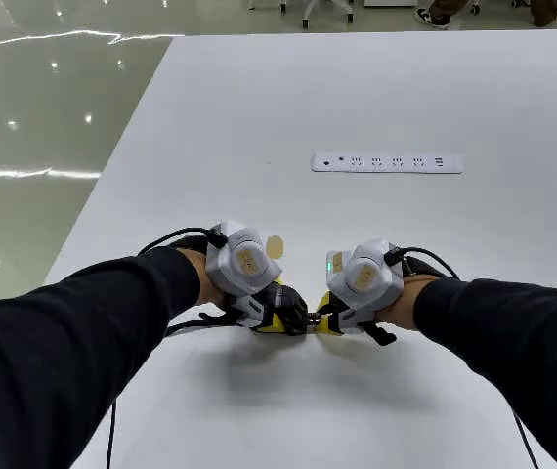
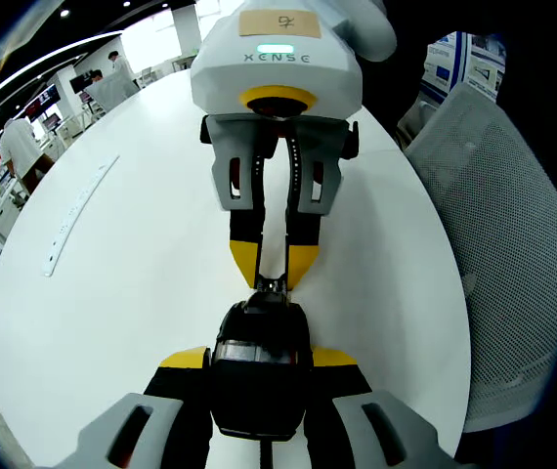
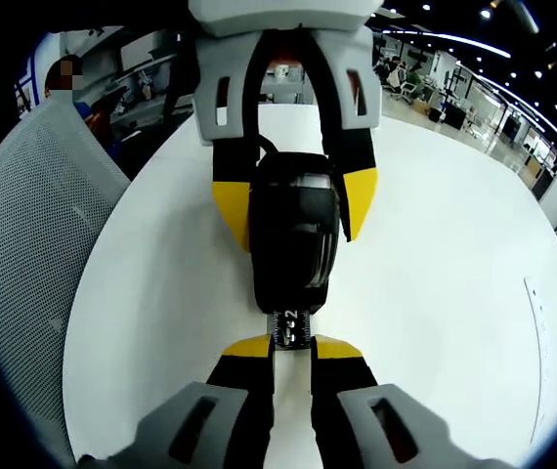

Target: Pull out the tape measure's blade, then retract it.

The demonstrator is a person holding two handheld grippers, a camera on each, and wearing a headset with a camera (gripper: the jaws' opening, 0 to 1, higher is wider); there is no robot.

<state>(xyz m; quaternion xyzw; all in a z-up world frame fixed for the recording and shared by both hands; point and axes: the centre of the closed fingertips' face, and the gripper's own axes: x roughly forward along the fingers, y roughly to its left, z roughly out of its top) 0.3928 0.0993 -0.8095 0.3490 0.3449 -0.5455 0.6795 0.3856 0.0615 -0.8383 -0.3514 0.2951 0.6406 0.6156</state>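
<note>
A black tape measure [image 1: 290, 307] lies low over the white table [image 1: 357, 88], held between my two grippers, which face each other. My left gripper [image 2: 259, 358] is shut on the black case [image 2: 259, 386], yellow pads [image 2: 187, 358] on either side. A short piece of blade [image 3: 290, 328] with printed numbers sticks out of the case [image 3: 294, 234]. My right gripper [image 3: 292, 348] is shut on that blade end, close to the case mouth. In the head view the left gripper [image 1: 277, 315] and right gripper [image 1: 323, 319] nearly touch tip to tip.
A white power strip [image 1: 386, 162] lies further back on the table. The table's left edge [image 1: 112, 156] drops to a glossy floor. A grey mesh chair [image 2: 498, 244] stands at the near side, behind the grippers.
</note>
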